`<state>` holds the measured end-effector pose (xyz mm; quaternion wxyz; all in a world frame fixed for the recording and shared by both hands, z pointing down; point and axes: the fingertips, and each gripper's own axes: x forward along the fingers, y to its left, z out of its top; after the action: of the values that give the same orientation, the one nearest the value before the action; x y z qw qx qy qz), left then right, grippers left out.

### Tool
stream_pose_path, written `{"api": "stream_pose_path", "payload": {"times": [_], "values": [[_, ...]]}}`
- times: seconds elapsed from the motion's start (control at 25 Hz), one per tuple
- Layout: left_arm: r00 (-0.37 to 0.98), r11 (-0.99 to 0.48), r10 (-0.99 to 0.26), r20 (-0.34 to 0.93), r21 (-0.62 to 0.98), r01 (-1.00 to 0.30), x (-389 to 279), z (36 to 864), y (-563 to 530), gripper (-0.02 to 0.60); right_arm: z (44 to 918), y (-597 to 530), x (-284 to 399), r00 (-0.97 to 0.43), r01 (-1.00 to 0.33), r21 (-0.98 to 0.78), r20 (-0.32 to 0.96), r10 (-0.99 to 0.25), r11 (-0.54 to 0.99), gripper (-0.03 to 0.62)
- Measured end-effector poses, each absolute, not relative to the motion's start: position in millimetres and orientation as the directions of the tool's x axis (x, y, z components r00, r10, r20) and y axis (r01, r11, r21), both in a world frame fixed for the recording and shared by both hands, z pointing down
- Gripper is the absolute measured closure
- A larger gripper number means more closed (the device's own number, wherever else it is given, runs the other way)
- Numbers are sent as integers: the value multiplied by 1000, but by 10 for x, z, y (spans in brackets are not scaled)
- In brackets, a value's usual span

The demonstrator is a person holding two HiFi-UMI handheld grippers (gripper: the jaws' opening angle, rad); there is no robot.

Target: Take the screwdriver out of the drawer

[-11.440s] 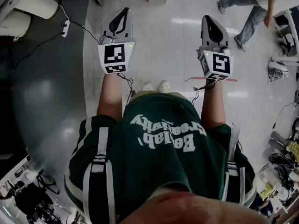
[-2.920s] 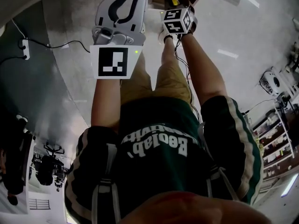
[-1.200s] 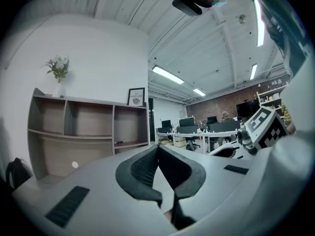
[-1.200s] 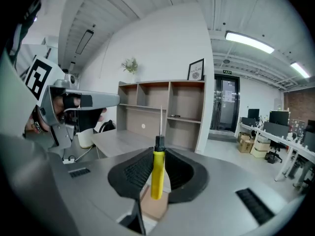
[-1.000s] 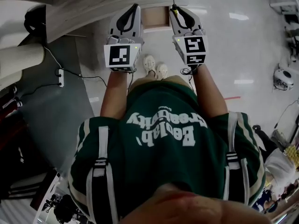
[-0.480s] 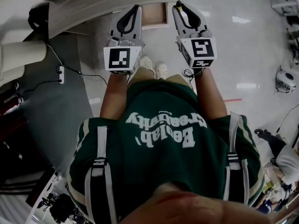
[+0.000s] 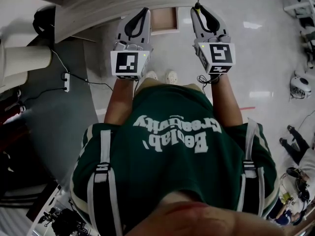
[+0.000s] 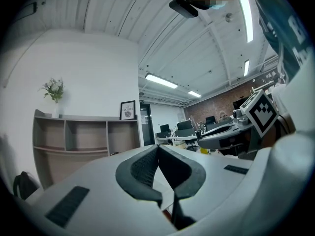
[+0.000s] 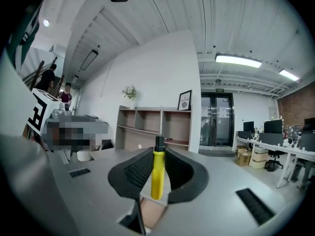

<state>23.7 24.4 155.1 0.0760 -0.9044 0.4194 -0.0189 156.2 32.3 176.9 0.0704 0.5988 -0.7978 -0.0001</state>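
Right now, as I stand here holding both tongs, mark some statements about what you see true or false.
1. The right tongs clamp a yellow-handled screwdriver. True.
2. The left tongs grip a tool as well. False: they are shut with nothing between them.
3. The screwdriver lies inside the drawer. False: it is in the right tongs, outside the drawer.
4. The screwdriver's metal shaft sticks out beyond the tips of the tongs. True.

Two grippers, a left gripper (image 7: 143, 11) and a right gripper (image 7: 198, 10); one screwdriver (image 9: 157, 176); one drawer (image 7: 164, 18); one power strip (image 7: 65, 81).
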Motion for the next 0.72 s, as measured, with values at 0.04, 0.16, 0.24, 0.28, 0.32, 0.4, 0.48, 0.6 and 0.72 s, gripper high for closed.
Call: {"api": "stream_pose_path", "payload": {"times": [0.04, 0.16, 0.24, 0.28, 0.32, 0.4, 0.48, 0.6, 0.72], "values": [[647, -636, -762, -30, -153, -756, 212, 1538, 241, 563, 1748, 331, 1549, -273, -955, 87, 111, -956, 283, 508], [641, -630, -767, -31, -153, -762, 162, 1504, 224, 563, 1693, 355, 1516, -277, -954, 90, 102, -955, 287, 508], [638, -626, -769, -35, -156, -764, 145, 1465, 232, 563, 1662, 367, 1500, -286, -953, 80, 94, -954, 293, 508], [637, -625, -770, -36, -158, -765, 140, 1448, 243, 563, 1653, 372, 1495, -290, -952, 76, 91, -953, 297, 508], [636, -623, -771, -37, -162, -765, 138, 1435, 258, 563, 1646, 379, 1491, -295, -951, 73, 89, -951, 301, 508], [635, -622, -772, -35, -169, -765, 147, 1417, 301, 563, 1627, 399, 1487, -302, -948, 75, 87, -949, 308, 508], [634, -621, -772, -36, -166, -766, 166, 1396, 362, 563, 1606, 437, 1497, -304, -947, 81, 84, -949, 311, 508], [631, -617, -775, -32, -175, -767, 171, 1391, 412, 563, 1612, 471, 1514, -307, -947, 74, 84, -948, 313, 508], [631, -615, -775, -32, -187, -766, 144, 1399, 362, 563, 1635, 423, 1483, -311, -946, 72, 85, -947, 317, 508]]}}
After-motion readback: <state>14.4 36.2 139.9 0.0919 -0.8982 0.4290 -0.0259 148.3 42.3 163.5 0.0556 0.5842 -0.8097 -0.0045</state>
